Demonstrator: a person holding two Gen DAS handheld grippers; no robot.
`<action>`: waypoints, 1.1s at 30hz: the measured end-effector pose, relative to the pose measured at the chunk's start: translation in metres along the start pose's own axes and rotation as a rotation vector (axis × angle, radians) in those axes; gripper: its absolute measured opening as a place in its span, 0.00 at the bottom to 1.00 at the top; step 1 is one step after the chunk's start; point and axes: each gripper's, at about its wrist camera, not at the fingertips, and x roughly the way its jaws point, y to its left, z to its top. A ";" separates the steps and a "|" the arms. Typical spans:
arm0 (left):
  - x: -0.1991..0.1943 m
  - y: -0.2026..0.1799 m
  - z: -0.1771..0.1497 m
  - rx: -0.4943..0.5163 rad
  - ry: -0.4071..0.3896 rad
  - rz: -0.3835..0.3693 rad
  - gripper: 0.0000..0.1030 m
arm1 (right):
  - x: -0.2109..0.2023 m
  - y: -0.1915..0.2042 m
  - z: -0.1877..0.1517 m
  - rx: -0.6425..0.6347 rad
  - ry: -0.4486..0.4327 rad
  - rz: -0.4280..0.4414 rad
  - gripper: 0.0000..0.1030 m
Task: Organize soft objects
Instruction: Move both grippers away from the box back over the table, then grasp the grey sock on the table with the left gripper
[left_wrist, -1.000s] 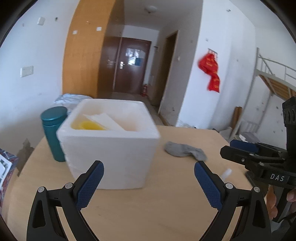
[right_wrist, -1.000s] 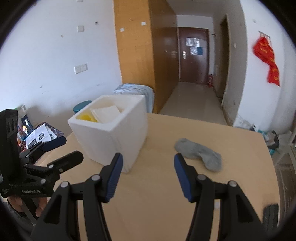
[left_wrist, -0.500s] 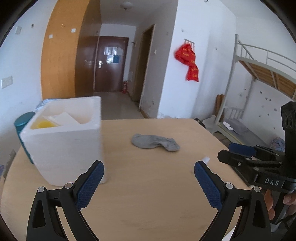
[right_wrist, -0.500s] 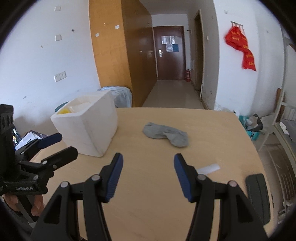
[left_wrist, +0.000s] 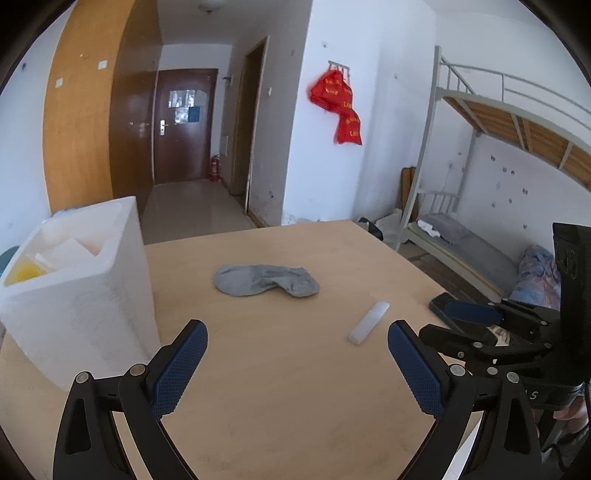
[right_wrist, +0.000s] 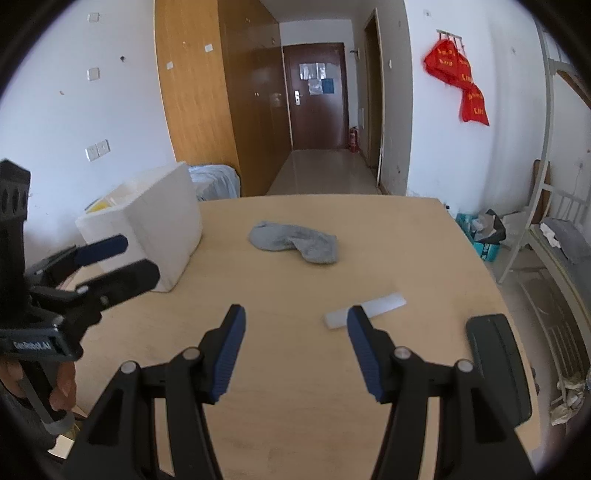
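Note:
A grey sock (left_wrist: 266, 279) (right_wrist: 295, 240) lies flat near the middle of the wooden table (left_wrist: 295, 387). A white foam box (left_wrist: 81, 288) (right_wrist: 155, 229) stands at the table's left, holding white sheets and something yellow. My left gripper (left_wrist: 297, 360) hovers open over the near table, well short of the sock, nothing between its blue pads. My right gripper (right_wrist: 295, 341) is open too, empty, also short of the sock; a white strip (right_wrist: 365, 310) (left_wrist: 368, 322) lies just beyond its right finger. Each gripper shows in the other's view.
A black phone (right_wrist: 495, 354) lies near the table's right edge. Beyond the table are a corridor with a brown door (right_wrist: 314, 96), a wooden wardrobe (right_wrist: 199, 99), red bags (right_wrist: 458, 81) on the wall and a metal bunk bed (left_wrist: 498, 177) at right.
Both views have swung right: the foam box slid to the left edge and the sock came to centre. The white strip and phone came into view. Both grippers stayed open.

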 end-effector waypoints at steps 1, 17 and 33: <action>0.003 0.000 0.001 0.003 0.002 -0.005 0.95 | 0.002 -0.002 0.000 0.003 0.004 0.000 0.60; 0.050 0.000 0.011 0.016 0.040 -0.021 0.95 | 0.030 -0.022 0.004 0.031 0.036 0.007 0.60; 0.144 0.018 0.028 -0.020 0.152 -0.008 0.95 | 0.080 -0.040 0.004 0.046 0.123 0.014 0.60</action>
